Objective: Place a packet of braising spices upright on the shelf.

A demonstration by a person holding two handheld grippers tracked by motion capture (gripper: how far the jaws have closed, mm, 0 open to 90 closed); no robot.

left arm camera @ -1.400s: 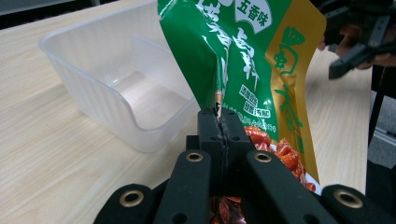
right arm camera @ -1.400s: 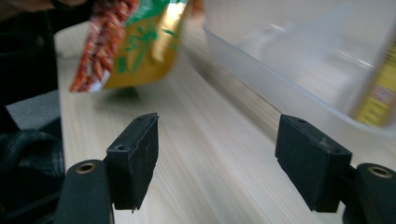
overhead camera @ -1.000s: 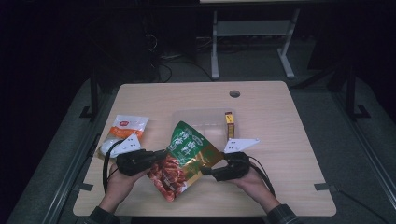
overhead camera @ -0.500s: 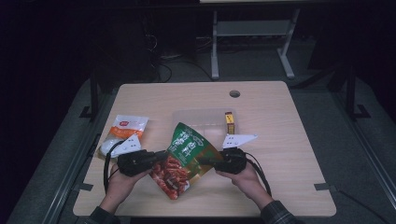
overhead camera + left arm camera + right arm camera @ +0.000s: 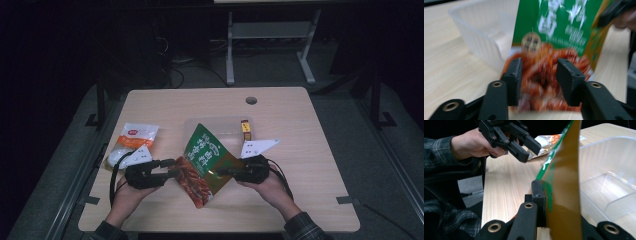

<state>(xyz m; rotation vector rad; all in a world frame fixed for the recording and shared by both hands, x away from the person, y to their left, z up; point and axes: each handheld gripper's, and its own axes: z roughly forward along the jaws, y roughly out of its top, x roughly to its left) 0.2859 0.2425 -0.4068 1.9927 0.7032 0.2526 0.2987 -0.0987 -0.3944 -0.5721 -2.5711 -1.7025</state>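
Right gripper [image 5: 226, 173] clamps the green snack pouch [image 5: 204, 162] edge. Left gripper [image 5: 170, 169] jaws, just opened, straddle the pouch's opposite end without pressing.

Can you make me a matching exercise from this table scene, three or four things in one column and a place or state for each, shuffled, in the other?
Things:
1. green and red snack packet
2. clear plastic tub
3. small yellow box
4. white and orange pouch

Places or states:
A. lying flat at the table's left side
B. held up off the table, clamped by the right gripper
C. beside the tub's right wall
D. behind the raised packet, mid-table

Pairs: 1-B, 2-D, 3-C, 4-A
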